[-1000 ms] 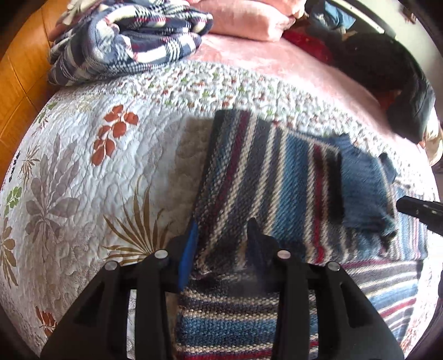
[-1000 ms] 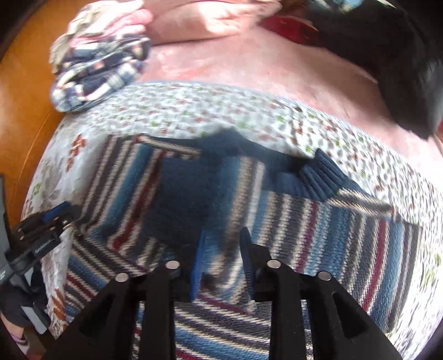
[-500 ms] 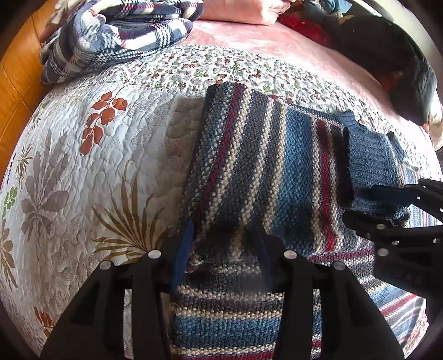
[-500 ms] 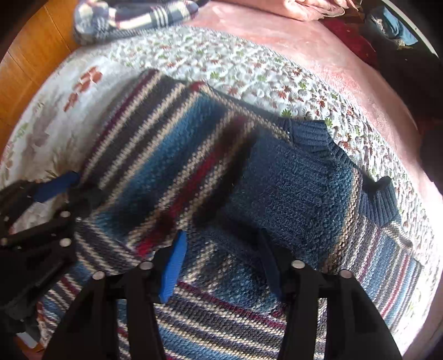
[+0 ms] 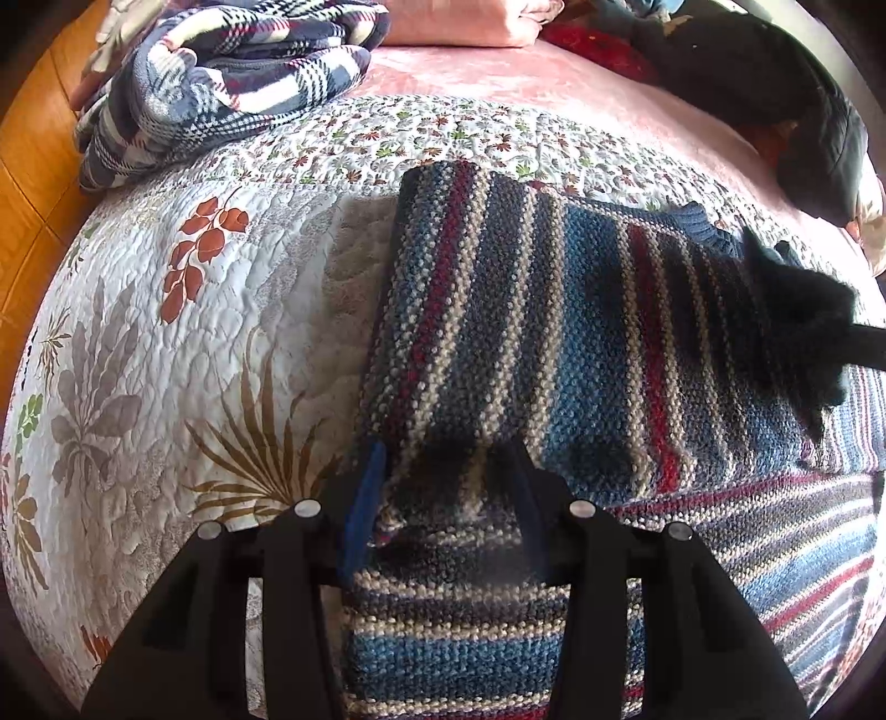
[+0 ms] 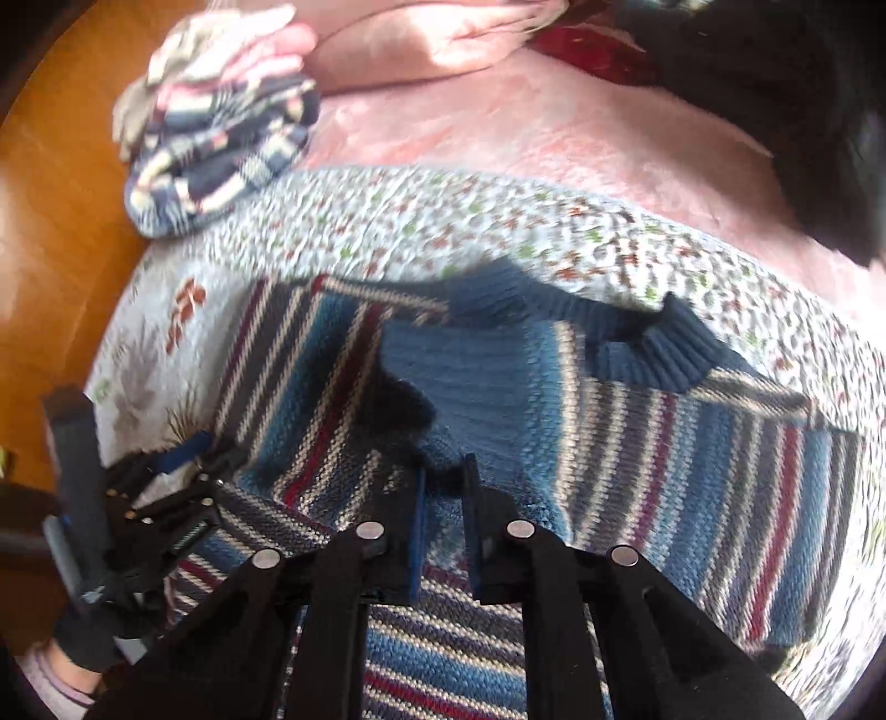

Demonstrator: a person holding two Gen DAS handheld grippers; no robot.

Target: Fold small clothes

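A striped knit sweater in blue, red and beige lies on the quilted bedspread, with one sleeve folded across its body. My left gripper stands open over the folded sleeve's near left corner, and fabric lies between its fingers. In the right wrist view, my right gripper is shut on the near edge of the blue ribbed cuff, which lies on the sweater. The navy collar sits just beyond it. The left gripper shows at the left of that view.
A folded plaid blanket and pink pillows lie at the head of the bed. A dark garment is heaped at the far right. A wooden board runs along the left side. A person's sleeve shows at lower left.
Half a second ago the right gripper's fingers stood wide apart over the cuff; now they have closed on its edge and the view has drawn back. The left gripper has barely moved.
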